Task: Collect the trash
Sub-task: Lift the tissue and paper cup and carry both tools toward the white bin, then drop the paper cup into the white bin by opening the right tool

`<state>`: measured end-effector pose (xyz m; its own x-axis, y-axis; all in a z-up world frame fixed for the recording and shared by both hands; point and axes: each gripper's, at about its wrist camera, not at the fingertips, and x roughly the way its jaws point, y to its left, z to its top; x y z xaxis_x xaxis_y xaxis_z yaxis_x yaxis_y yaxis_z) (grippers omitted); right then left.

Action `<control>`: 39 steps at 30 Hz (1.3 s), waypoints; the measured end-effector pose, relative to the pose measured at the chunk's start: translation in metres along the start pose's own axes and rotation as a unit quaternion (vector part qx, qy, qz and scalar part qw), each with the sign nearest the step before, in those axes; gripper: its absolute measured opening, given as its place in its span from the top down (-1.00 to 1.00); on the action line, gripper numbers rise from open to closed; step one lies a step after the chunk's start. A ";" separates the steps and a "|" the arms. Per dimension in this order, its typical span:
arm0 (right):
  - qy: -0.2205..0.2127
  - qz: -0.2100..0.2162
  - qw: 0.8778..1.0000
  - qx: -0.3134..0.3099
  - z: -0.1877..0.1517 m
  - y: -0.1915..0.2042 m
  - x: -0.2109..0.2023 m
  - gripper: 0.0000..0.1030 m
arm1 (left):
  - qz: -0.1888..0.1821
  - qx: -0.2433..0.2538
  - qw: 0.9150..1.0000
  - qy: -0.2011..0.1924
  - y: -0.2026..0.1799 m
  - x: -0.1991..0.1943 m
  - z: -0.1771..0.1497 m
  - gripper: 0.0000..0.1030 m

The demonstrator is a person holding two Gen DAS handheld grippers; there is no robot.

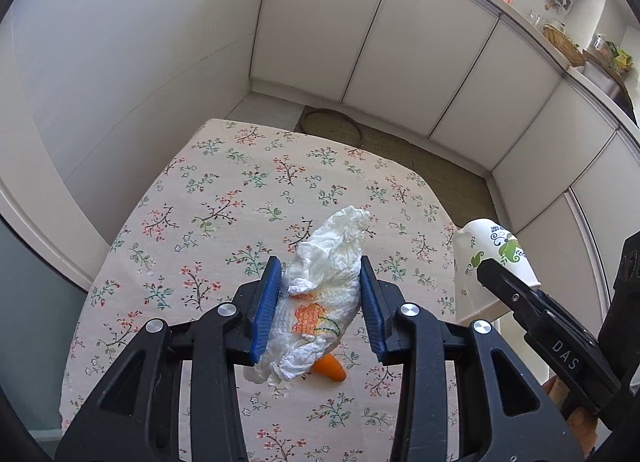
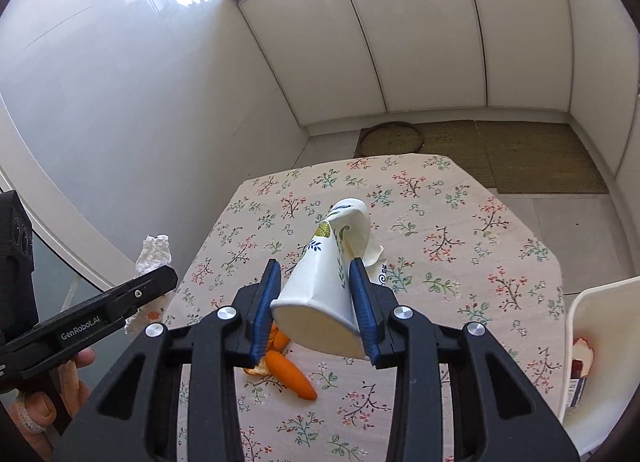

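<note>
The right hand-held gripper [image 2: 316, 308] grips a crumpled paper cup [image 2: 330, 274], lifted over the floral table [image 2: 460, 229]. The white bin [image 2: 576, 314] lies at its four o'clock, nearer this hand. The left hand-held gripper [image 1: 320, 308] clamps a crumpled napkin [image 1: 320, 294].

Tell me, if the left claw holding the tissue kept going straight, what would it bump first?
Probably the flowery tablecloth on the table. The left claw, shut on the crumpled tissue, points down at bare cloth beyond the orange peel. Depth is hard to judge.
</note>
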<state>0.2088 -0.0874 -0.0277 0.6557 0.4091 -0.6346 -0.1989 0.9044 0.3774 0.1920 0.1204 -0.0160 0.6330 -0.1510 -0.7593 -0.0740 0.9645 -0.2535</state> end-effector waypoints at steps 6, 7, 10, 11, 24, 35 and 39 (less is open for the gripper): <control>-0.027 -0.029 0.999 0.000 0.001 -0.024 -0.035 0.30 | -0.014 0.018 1.000 0.002 -0.029 0.002 -0.007 0.29; -0.031 -0.034 0.999 0.000 0.001 -0.029 -0.041 0.30 | -0.017 0.020 1.000 0.002 -0.033 0.002 -0.008 0.29; -0.044 -0.050 0.998 0.003 0.000 -0.043 -0.057 0.30 | -0.027 0.033 0.999 0.001 -0.051 0.003 -0.011 0.29; -0.049 -0.058 0.997 0.004 -0.001 -0.049 -0.064 0.30 | -0.029 0.037 0.999 0.002 -0.057 0.004 -0.012 0.29; -0.086 -0.148 0.983 0.061 -0.015 -0.148 -0.125 0.29 | -0.057 0.098 0.993 0.019 -0.138 0.019 -0.037 0.28; -0.082 -0.200 0.969 0.117 -0.040 -0.221 -0.168 -0.29 | -0.099 0.144 0.984 0.033 -0.214 0.028 -0.065 0.28; -0.097 -0.222 0.961 0.134 -0.048 -0.242 -0.190 -0.51 | -0.125 0.155 0.979 0.040 -0.245 0.031 -0.077 0.28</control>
<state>0.0979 -0.3783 -0.0312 0.7611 -0.0648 -0.6453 0.3108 0.9098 0.2752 0.1704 -0.1369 -0.0237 0.5375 -0.3951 -0.7450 0.3211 0.9128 -0.2525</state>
